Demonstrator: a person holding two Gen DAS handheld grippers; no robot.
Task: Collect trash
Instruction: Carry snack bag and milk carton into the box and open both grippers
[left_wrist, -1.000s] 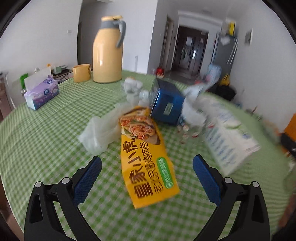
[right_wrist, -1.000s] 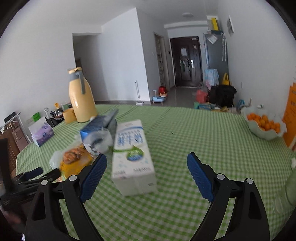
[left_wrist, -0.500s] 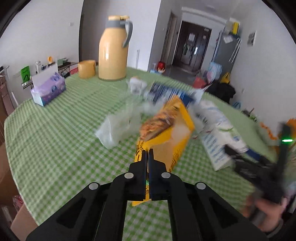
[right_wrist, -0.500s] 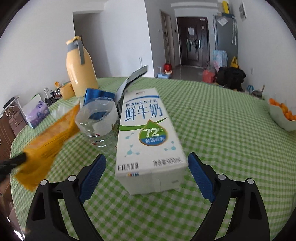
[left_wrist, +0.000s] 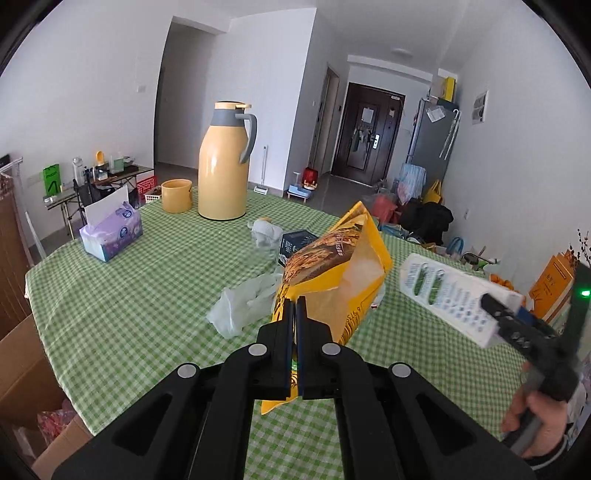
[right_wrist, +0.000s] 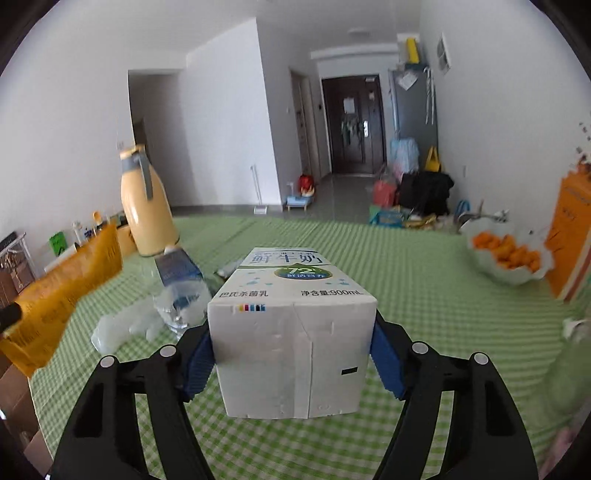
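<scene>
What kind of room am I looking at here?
Most likely a home dining and living area: a green checked tablecloth with a yellow thermos jug, a bowl of oranges, and an entrance door down the hall.

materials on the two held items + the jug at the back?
Yellow wrapper: looks like thin glossy plastic film; it creases and bends in the left gripper.
Milk carton: matte coated paperboard, going by folded seams on its base; held by the right gripper.
Yellow jug: smooth glossy shell with grey handle, plastic or painted metal, can't tell.
</scene>
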